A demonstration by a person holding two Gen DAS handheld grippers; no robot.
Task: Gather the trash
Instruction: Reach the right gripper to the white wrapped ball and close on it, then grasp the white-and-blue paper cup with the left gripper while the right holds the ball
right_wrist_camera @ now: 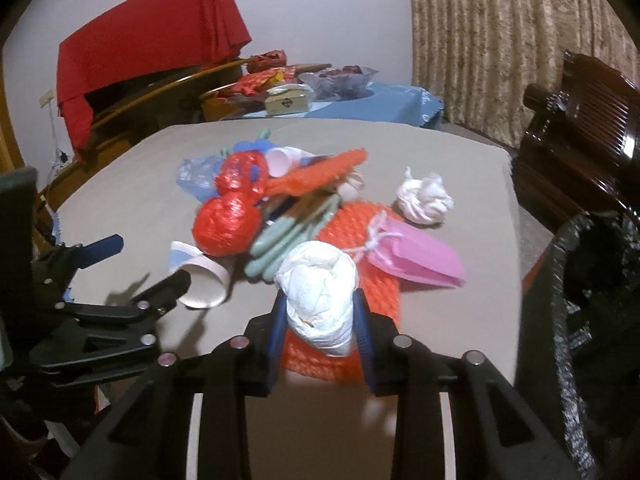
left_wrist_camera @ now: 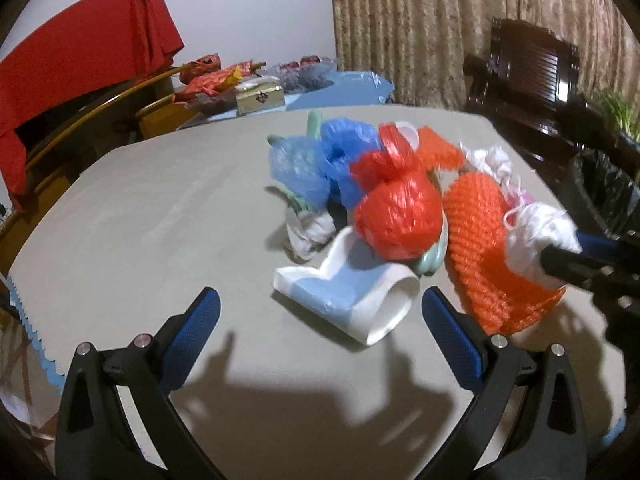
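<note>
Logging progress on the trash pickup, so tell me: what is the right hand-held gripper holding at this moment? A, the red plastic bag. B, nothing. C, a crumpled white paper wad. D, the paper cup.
C: the right hand-held gripper has its blue pads closed on the crumpled white paper wad, above the orange mesh.

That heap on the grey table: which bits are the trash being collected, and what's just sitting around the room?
Part of the job:
- white paper wad gripped by the right gripper
- crushed paper cup
- red plastic bag
- blue plastic bag
- orange foam net
- pink pouch
- black bin bag
- left gripper, open

Just lying about:
- red cloth
- small tin box
- curtain
- dark wooden chair
</note>
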